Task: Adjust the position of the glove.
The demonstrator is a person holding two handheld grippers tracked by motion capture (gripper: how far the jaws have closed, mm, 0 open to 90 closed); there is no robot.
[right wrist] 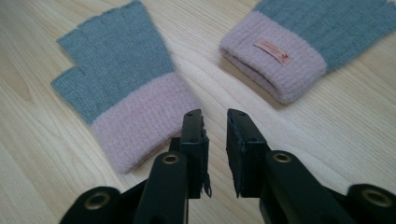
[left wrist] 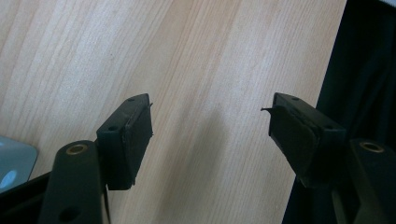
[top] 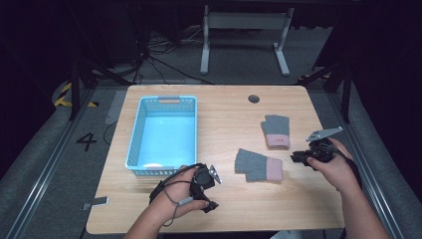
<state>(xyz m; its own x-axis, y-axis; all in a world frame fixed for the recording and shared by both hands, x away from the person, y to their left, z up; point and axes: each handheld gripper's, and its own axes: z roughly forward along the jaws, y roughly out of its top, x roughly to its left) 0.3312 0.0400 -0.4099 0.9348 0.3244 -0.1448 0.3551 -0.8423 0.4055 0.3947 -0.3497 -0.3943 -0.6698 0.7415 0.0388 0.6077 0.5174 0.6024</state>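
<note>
A pale wooden table (top: 224,107) with straight grain carries everything here. Toward its left sits a light blue plastic basket (top: 137,130), rectangular, with latticed walls. Just below the basket's near right corner a hand holds the left gripper (left wrist: 210,135), its black jaws spread wide over bare wood with nothing between them.

Right of the basket lie two knitted fingerless gloves, grey with a soft pink ribbed cuff. The near glove (right wrist: 123,88) lies flat, cuff pointing right; the far glove (right wrist: 303,44) lies farther back and farther from the basket, cuff toward the front edge, with a small sewn label on it.

Farthest from the basket is the right gripper (right wrist: 215,140), its jaws nearly together but with a narrow gap, empty, tips just beside the near glove's cuff and pointing between the two gloves.
</note>
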